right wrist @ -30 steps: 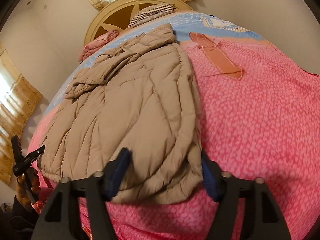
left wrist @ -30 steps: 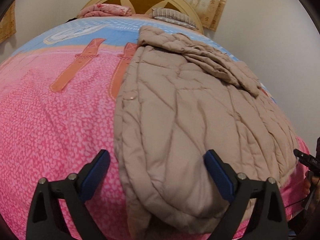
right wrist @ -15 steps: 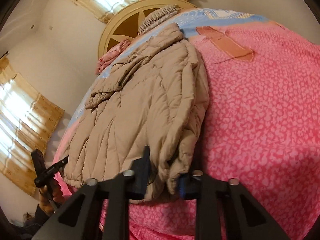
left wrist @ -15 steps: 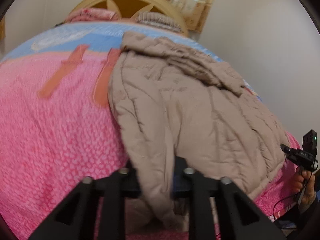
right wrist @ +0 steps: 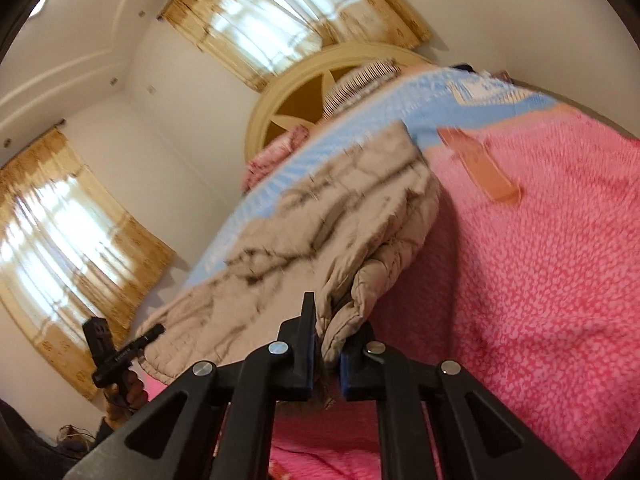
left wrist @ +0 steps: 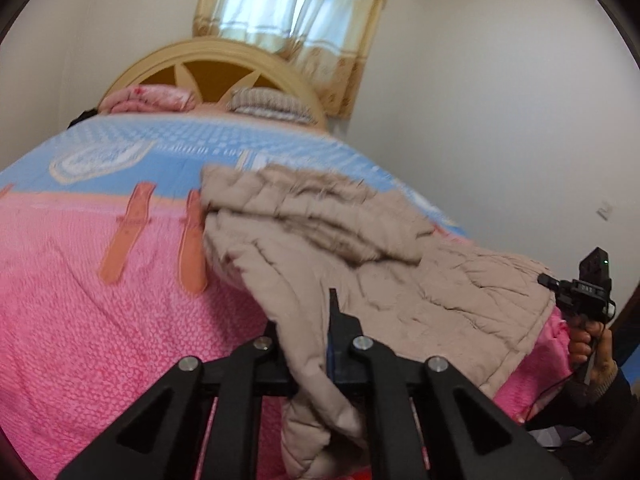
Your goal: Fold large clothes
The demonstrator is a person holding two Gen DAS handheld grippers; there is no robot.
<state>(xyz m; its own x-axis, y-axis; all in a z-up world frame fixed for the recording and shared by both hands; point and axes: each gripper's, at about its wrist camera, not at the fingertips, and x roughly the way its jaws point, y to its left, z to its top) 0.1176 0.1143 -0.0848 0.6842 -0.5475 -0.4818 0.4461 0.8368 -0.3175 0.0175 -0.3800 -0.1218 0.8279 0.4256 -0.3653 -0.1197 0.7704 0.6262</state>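
Note:
A beige quilted jacket (left wrist: 360, 256) lies on the bed's pink and blue blanket (left wrist: 100, 320), folded lengthwise with a sleeve across its top. My left gripper (left wrist: 308, 344) is shut on the jacket's near hem at one corner and holds it lifted. My right gripper (right wrist: 328, 344) is shut on the near hem of the jacket (right wrist: 320, 232) at the other corner, also lifted. The near part of the jacket hangs raised off the blanket (right wrist: 540, 280) between the two grippers. The right gripper's body shows in the left wrist view at the right edge, the left one's in the right wrist view at lower left.
A rounded wooden headboard (left wrist: 216, 68) with pillows (left wrist: 268, 106) stands at the far end of the bed. Curtained windows (right wrist: 72, 240) are behind and to the side. White walls close in on the jacket's side of the bed.
Both grippers closed on the jacket's near hem, then lifted it up and toward the headboard. The cameras now tilt upward and show more wall and window.

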